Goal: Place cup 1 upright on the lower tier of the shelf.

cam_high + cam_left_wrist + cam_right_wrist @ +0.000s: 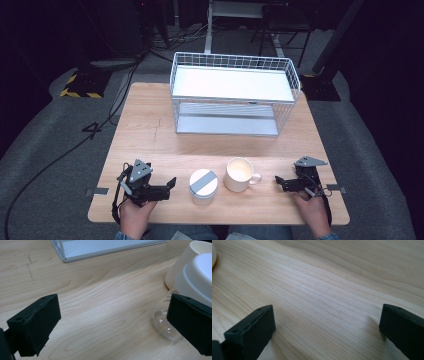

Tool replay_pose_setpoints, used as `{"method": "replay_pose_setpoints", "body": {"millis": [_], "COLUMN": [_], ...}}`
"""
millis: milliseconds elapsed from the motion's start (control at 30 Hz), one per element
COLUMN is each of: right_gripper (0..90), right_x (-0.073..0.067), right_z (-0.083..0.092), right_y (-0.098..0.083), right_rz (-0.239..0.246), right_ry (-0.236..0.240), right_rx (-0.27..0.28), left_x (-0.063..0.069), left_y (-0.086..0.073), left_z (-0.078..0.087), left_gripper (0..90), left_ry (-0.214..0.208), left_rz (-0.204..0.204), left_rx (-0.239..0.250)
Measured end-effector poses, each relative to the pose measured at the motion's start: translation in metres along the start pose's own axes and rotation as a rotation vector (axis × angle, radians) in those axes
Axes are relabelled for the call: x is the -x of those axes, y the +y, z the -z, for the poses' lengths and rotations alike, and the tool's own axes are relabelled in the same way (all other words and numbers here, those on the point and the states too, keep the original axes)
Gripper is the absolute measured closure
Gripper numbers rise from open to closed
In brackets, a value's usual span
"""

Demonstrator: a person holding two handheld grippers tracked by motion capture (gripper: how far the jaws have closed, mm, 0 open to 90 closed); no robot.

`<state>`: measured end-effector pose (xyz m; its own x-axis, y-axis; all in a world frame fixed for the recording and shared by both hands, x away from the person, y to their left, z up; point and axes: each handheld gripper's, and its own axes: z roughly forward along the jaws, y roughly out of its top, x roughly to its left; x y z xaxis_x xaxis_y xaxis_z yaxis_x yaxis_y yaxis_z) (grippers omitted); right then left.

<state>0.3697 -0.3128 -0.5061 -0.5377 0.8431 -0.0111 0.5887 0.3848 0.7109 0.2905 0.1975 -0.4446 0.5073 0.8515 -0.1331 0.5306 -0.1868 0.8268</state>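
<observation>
So far nothing looks handled: the left gripper [172,183], jaws wide apart and empty, sits at nine o'clock of the lidded jar [203,186], the cream mug [240,174] stands untouched, and the right gripper [278,181] waits spread at three o'clock.

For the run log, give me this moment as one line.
left gripper: open, beside lidded jar | right gripper: open, near mug | wire shelf: behind, untouched

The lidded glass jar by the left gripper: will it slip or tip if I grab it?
The jar looks like smooth clear glass, so probably slippery and breakable. It is squat under a broad white lid, so likely stable. The left gripper is open, not touching it.
</observation>
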Motion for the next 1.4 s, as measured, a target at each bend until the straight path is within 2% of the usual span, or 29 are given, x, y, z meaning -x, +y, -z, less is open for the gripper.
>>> {"method": "replay_pose_setpoints", "body": {"millis": [133,267,333,467,567,667,867,1000,1167,1300,1400], "right_gripper": [0.5,0.5,0.5,0.5,0.5,0.4,0.5,0.5,0.5,0.5,0.5], "right_x": [0.000,0.000,0.000,0.000,0.000,0.000,0.000,0.000,0.000,0.000,0.000], "right_z": [0.000,0.000,0.000,0.000,0.000,0.000,0.000,0.000,0.000,0.000,0.000], "right_y": [0.000,0.000,0.000,0.000,0.000,0.000,0.000,0.000,0.000,0.000,0.000], "right_rz": [0.000,0.000,0.000,0.000,-0.001,-0.001,-0.001,-0.001,-0.002,0.000,-0.001], "right_ry": [0.002,0.002,0.000,0.002,0.002,0.002,0.002,0.002,0.001,0.001,0.002], "right_rx": [0.001,0.001,0.000,0.000,0.000,0.000,0.000,0.000,0.001,0.001,0.000], "left_x": [0.007,0.018,0.020,0.028,0.032,0.035,0.050,0.055,0.063,0.066,0.068], "left_y": [0.003,0.003,0.002,-0.002,-0.003,-0.003,-0.001,-0.002,-0.003,-0.003,-0.004], "left_z": [0.006,0.011,0.013,0.020,0.022,0.020,0.016,0.013,0.002,-0.008,-0.017], "left_gripper": [0.0,0.0,0.0,0.0,0.0,0.0,0.0,0.0,0.0,0.0,0.0], "left_ry": [-0.015,-0.038,-0.042,-0.084,-0.100,-0.110,-0.168,-0.198,-0.233,-0.261,-0.256], "left_rz": [-0.007,-0.041,-0.042,-0.028,-0.042,-0.062,-0.107,-0.111,-0.139,-0.134,-0.140], "left_rx": [0.017,0.007,0.007,0.022,0.033,0.035,0.054,0.056,0.061,0.047,0.032]}}
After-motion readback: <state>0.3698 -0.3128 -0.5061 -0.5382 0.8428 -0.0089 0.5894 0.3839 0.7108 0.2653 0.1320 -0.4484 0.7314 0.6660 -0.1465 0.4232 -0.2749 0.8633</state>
